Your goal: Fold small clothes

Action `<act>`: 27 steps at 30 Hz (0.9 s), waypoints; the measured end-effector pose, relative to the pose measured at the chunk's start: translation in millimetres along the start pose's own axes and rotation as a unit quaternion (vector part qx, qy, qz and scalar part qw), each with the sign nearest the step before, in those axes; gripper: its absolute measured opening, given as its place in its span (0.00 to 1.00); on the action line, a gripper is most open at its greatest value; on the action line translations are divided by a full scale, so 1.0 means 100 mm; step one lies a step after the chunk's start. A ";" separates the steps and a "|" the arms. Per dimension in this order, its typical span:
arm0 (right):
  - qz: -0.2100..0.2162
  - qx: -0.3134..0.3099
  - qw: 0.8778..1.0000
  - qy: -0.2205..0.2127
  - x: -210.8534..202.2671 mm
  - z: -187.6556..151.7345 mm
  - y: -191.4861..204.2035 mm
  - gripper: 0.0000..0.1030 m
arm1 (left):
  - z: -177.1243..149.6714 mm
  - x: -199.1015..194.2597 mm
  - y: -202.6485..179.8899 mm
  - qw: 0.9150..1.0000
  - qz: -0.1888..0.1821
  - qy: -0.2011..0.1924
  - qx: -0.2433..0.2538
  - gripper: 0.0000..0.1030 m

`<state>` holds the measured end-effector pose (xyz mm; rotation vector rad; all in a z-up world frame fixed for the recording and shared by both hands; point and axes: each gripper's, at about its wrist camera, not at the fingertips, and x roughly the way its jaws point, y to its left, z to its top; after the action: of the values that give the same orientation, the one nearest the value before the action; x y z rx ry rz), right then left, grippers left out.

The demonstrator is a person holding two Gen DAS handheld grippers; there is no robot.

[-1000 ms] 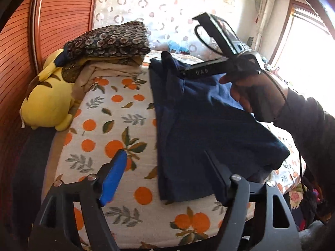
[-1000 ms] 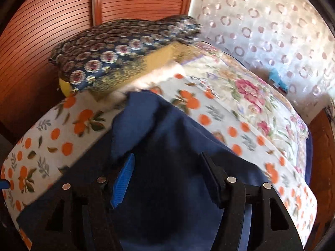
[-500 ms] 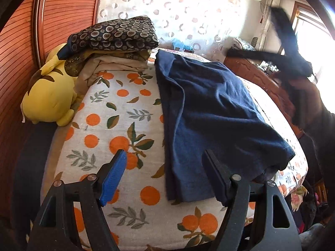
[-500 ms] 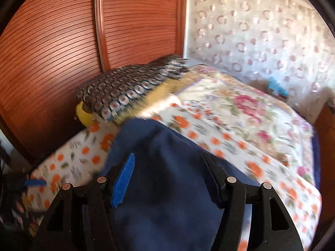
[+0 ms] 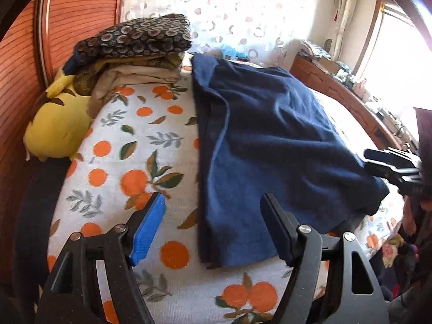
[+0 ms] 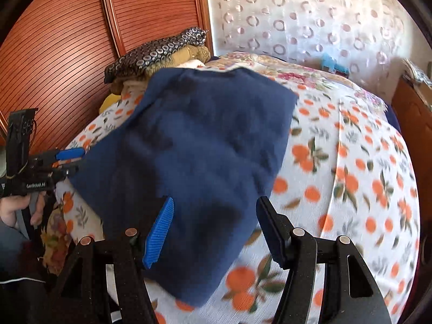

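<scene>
The yellow plush toy (image 5: 58, 124) is half hidden under a stack of folded patterned cloths (image 5: 135, 46). The dark blue knit garment (image 5: 270, 145) lies flat on the orange-print bedspread (image 5: 129, 167). The left gripper (image 5: 213, 232) hovers wide, empty, at its near edge. The right gripper (image 6: 214, 229), blurred, tilts downward, jaws opening over the garment's corner, gripping nothing.

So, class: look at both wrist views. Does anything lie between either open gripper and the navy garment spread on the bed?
Nothing visible does. The navy garment lies bare on the orange-print bedcover, directly below the left gripper and the right gripper. The folded pile and yellow plush toy sit off to the side.
</scene>
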<state>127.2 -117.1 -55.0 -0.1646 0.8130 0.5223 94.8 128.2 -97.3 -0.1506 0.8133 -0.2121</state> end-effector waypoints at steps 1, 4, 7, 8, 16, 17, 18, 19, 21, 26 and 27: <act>-0.002 0.000 1.000 0.001 0.01 -0.04 0.02 0.67 | -0.01 -0.01 0.02 1.000 0.012 -0.001 -0.003 0.69; -0.006 0.014 1.000 0.019 0.04 -0.15 -0.02 0.68 | -0.01 -0.04 0.07 1.000 0.027 0.001 -0.010 0.69; -0.013 0.026 0.999 0.031 0.08 -0.24 -0.08 0.68 | -0.06 -0.09 0.06 1.000 0.015 0.004 -0.011 0.69; -0.007 0.035 0.999 0.035 0.09 -0.26 -0.09 0.68 | -0.08 -0.10 0.04 1.000 0.007 0.005 -0.009 0.68; 0.017 0.032 0.999 0.021 0.16 -0.25 -0.15 0.55 | -0.23 -0.14 -0.22 1.000 0.009 0.001 0.018 0.56; 0.018 0.030 0.999 0.020 0.15 -0.26 -0.14 0.49 | -0.24 -0.15 -0.24 1.000 0.012 0.000 0.020 0.56; 0.016 0.027 0.999 0.017 0.15 -0.26 -0.13 0.38 | -0.24 -0.15 -0.26 1.000 0.016 -0.003 0.021 0.56; 0.017 0.024 0.999 0.014 0.15 -0.26 -0.13 0.31 | -0.24 -0.14 -0.26 1.000 0.019 -0.006 0.018 0.56; 0.018 0.023 1.000 0.007 0.12 -0.26 -0.15 0.16 | -0.22 -0.12 -0.28 1.000 0.023 -0.007 0.016 0.56; 0.039 0.041 0.998 -0.011 0.03 -0.29 -0.26 0.12 | -0.17 -0.06 -0.40 1.000 -0.007 0.010 0.029 0.15; 0.040 0.040 0.998 -0.015 -0.01 -0.30 -0.26 0.12 | -0.16 -0.06 -0.40 0.999 -0.019 0.015 0.026 0.14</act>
<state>120.5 -149.6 -75.9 -0.0504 0.8121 0.5653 73.9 90.1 -96.0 -0.1140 0.8338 -0.2713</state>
